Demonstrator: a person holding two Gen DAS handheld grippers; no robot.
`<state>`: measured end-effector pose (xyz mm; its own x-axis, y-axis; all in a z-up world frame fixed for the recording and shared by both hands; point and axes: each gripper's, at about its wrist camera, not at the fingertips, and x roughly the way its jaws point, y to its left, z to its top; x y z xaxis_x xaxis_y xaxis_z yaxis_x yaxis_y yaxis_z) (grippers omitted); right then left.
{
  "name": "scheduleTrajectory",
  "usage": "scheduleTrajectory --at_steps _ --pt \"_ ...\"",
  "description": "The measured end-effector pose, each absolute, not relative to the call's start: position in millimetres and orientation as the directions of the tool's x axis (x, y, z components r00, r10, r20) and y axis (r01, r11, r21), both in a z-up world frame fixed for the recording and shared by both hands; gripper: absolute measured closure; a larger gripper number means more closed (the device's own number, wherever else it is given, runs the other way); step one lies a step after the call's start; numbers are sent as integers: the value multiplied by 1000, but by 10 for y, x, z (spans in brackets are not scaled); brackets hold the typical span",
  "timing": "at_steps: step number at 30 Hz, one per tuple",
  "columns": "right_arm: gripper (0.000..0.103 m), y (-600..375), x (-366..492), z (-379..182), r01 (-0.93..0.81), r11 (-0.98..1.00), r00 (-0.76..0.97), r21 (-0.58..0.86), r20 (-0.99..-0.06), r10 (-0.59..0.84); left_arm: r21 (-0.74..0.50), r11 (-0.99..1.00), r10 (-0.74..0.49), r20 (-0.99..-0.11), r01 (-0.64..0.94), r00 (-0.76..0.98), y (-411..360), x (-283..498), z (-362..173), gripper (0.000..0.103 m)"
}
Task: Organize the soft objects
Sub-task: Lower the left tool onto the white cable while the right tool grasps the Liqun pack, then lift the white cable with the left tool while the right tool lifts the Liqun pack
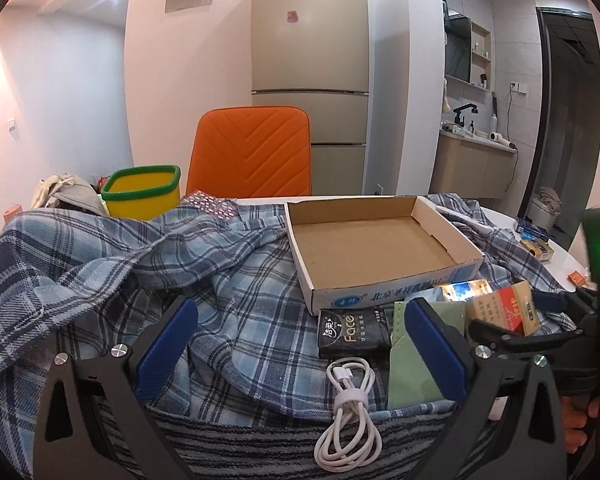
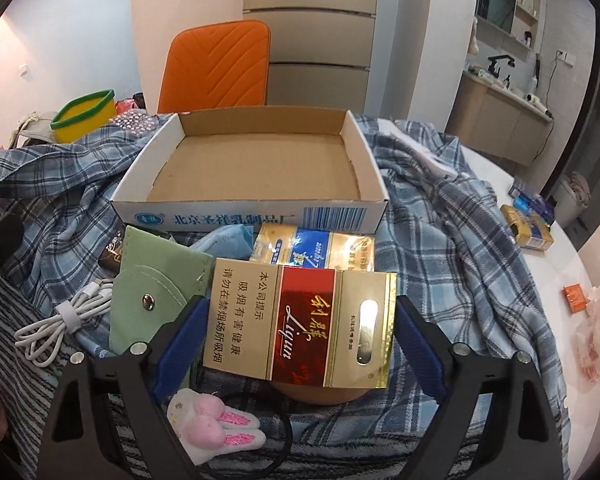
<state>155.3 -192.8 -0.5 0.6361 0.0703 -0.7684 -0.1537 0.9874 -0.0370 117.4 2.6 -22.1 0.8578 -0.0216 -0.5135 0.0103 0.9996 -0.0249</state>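
A gold and red carton (image 2: 300, 320) lies in front of the empty cardboard tray (image 2: 244, 218). My right gripper (image 2: 300, 304) is shut on it, with the blue pads against its two short sides. The carton (image 1: 500, 308) and tray (image 1: 392, 292) also show in the left wrist view. My left gripper (image 1: 302, 312) is open over the blue plaid cloth (image 1: 240, 300), with nothing between its fingers. Around it lie a black tissue pack (image 1: 354, 332), a green snap pouch (image 2: 156, 292) and a coiled white cable (image 1: 350, 412). A pink plush bunny toy (image 2: 212, 428) lies below the right gripper.
A gold and blue packet (image 2: 312, 252) sits behind the carton. A yellow bin with a green rim (image 1: 144, 192) and an orange chair (image 1: 252, 152) stand behind the table. Small boxes (image 2: 528, 228) and wrappers (image 2: 596, 332) lie on the white tabletop at right.
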Motion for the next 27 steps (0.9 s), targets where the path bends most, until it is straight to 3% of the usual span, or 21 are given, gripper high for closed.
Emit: scheduleTrajectory --at_steps 8,10,16,23,26,27 --pt "11 -2014 1387 188 -159 987 714 8 -690 121 -93 994 -103 -626 58 773 93 1350 -361 2" --pt "11 -2023 1367 214 -164 986 720 13 -682 129 -105 992 -126 -654 76 745 76 1386 -408 16" --pt "11 -1975 1349 221 -167 986 725 -8 -679 117 -175 980 -197 -790 94 581 56 1557 -706 40" --pt "11 -1948 1335 221 -174 984 729 -26 -675 111 -197 972 -233 -829 125 508 7 1545 -804 42" --pt "11 -1944 1343 216 -173 985 726 -26 -678 109 -166 975 -217 -852 147 477 -82 1559 -862 54" --pt "11 -1948 1346 215 -172 985 726 -25 -679 109 -161 975 -216 -850 153 480 -95 1553 -859 68"
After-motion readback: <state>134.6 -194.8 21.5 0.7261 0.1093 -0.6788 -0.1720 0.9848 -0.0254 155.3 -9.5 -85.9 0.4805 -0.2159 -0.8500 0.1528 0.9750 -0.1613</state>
